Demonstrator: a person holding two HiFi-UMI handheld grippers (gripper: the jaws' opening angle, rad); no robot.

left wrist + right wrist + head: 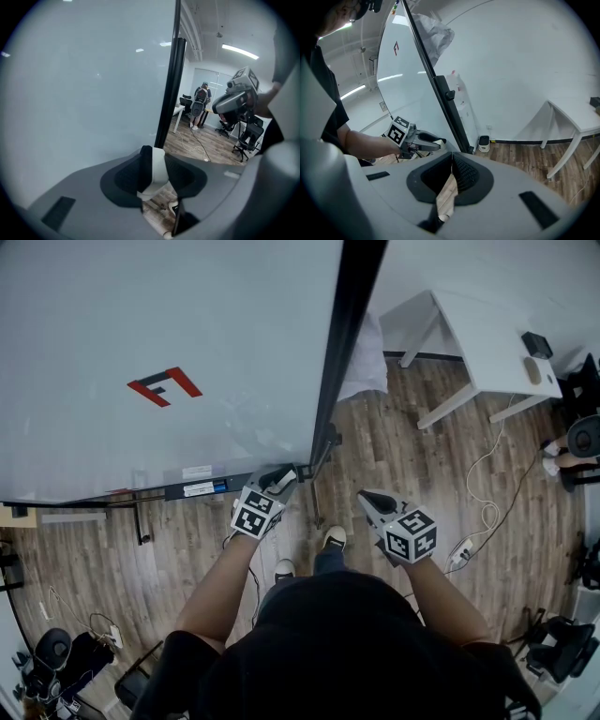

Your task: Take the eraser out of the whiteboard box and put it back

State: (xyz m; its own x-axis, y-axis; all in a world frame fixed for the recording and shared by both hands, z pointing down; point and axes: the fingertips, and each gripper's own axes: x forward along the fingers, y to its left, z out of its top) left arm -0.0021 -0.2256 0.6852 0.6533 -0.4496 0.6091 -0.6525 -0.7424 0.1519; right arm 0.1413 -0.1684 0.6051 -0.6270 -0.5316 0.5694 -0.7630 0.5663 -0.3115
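White-and-black eraser (pixel 157 171), partly hidden, pinched by left gripper (pixel 279 476); right gripper (pixel 451 159) pressed together, empty.

left gripper (pixel 279 474): clamped on eraser (pixel 157 168), angled down | right gripper (pixel 368 500): jaws together, angled down

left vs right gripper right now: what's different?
The left gripper is closed on the eraser; the right gripper has its jaws together on nothing. The left gripper sits at the bottom edge of the whiteboard; the right gripper hangs over the floor, clear of the board. Both angle downward.
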